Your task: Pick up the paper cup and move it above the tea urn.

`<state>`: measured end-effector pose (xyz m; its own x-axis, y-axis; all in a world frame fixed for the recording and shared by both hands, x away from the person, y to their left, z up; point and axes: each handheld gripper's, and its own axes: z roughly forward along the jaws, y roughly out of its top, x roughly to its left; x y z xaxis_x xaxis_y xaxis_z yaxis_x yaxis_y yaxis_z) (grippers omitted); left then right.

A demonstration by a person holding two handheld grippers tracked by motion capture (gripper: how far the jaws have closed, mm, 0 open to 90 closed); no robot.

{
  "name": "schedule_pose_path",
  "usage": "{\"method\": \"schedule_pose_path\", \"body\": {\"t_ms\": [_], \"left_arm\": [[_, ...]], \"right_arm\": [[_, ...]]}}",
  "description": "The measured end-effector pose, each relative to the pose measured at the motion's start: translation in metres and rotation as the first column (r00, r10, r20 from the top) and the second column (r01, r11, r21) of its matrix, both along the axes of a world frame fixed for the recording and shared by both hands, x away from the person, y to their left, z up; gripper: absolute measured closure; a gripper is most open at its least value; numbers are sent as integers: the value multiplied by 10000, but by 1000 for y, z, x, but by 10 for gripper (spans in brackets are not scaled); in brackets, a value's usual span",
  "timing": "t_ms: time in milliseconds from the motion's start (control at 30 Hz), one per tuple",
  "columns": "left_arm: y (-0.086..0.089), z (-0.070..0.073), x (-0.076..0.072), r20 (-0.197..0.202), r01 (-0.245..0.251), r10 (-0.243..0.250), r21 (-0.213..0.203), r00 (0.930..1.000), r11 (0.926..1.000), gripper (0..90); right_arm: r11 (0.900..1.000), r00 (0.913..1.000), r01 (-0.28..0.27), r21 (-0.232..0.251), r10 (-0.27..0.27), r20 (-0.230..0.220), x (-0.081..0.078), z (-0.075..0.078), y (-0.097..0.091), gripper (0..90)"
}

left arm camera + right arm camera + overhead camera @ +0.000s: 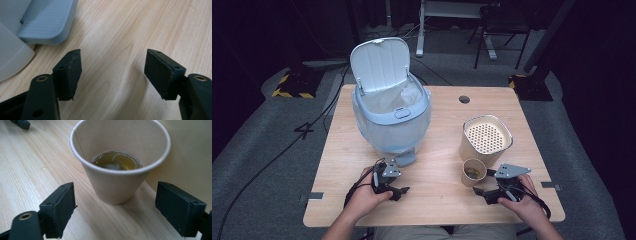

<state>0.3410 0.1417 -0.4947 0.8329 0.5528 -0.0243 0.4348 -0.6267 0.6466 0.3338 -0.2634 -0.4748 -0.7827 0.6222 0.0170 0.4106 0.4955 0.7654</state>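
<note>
A paper cup (120, 162) of amber liquid, with what looks like a teabag sunk in it, is seen on the wooden counter (437, 150), touching or just beside a beige perforated-top container (486, 137), as the right claw (486, 194) is lined up on it with jaws spread wide and nothing between the pads. The left claw (398, 190) is held low over bare wood, jaws likewise apart and empty, near the foot pedal (47, 22) of a pale blue bin (392, 112) whose lid is raised. A spill is judged the main risk: the thin cup wall could be crushed by too hard a squeeze, or the cup nudged over by one jaw arriving first. The neighbouring container may also be struck by the far jaw.
</note>
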Motion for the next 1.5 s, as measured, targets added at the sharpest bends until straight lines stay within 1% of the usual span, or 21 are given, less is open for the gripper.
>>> {"method": "schedule_pose_path", "body": {"t_ms": [67,133,200,267,300,367,400,467,533,567,667,767,833,1033,1167,1267,1333,1400,1467,1500], "left_arm": [[1,-1,-1,105,-116,114,151,9999,9998,265],[1,-2,0,100,-148,147,95,9998,9998,253],[0,-4,0,131,-174,175,-70,9998,9998,220],[-1,-9,-1,315,-111,123,-364,9994,9993,169],[-1,-9,-1,329,-153,166,-390,9993,9991,147],[-1,-9,-1,324,-151,164,-398,9993,9991,146],[-1,-9,-1,325,-149,162,-398,9993,9991,145],[-2,-9,-1,323,-119,131,-366,9994,9993,135],[-2,-9,-1,300,-118,129,-363,9995,9993,128],[-3,-9,-1,293,-106,116,-361,9995,9993,123],[-3,-9,0,296,-89,100,-353,9995,9993,119],[-3,-9,0,288,-95,106,-360,9995,9993,119],[-3,-9,0,292,-85,96,-353,9995,9993,118],[-3,-9,0,292,-85,96,-367,9995,9993,119],[-3,-9,0,292,-88,99,-370,9995,9993,119],[-3,-9,0,277,-93,103,-362,9996,9993,119],[-3,-9,0,272,-97,108,-370,9996,9993,119],[-3,-9,0,274,-97,108,-370,9996,9993,119],[-3,-9,0,287,-89,99,-375,9995,9993,119],[-3,-9,0,290,-91,102,-376,9995,9993,119]], "right_arm": [[9999,10000,-38,106,38,54,2,-2,3,163],[9996,10000,-31,290,31,12,5,-6,7,161],[9992,9999,100,386,-102,42,7,-9,10,167],[9990,9999,166,417,-167,11,9,-11,14,168],[9987,9998,187,468,-189,28,11,-13,16,175],[9985,9998,199,517,-201,40,11,-14,18,186],[9975,9996,236,663,-244,115,13,-17,21,189],[9971,9995,257,720,-271,181,15,-19,23,205],[9967,9994,276,764,-293,207,15,-20,23,210],[9955,9992,317,890,-337,206,16,-21,23,210],[9945,9982,428,952,-466,374,15,-23,24,235],[9918,9974,541,1156,-593,419,16,-25,24,275],[9914,9972,536,1193,-594,461,16,-25,23,279],[9932,9978,256,1133,-324,584,18,-24,22,298],[9944,9983,-168,1044,109,565,17,-21,21,304],[9931,9971,-544,1037,484,595,15,-15,21,305],[9917,9957,-709,1068,641,664,14,-10,21,306],[9898,9950,-800,1179,721,693,12,-4,21,306],[9896,9949,-817,1187,739,691,11,-2,21,307],[9872,9936,-947,1283,857,736,9,6,21,307]]}}
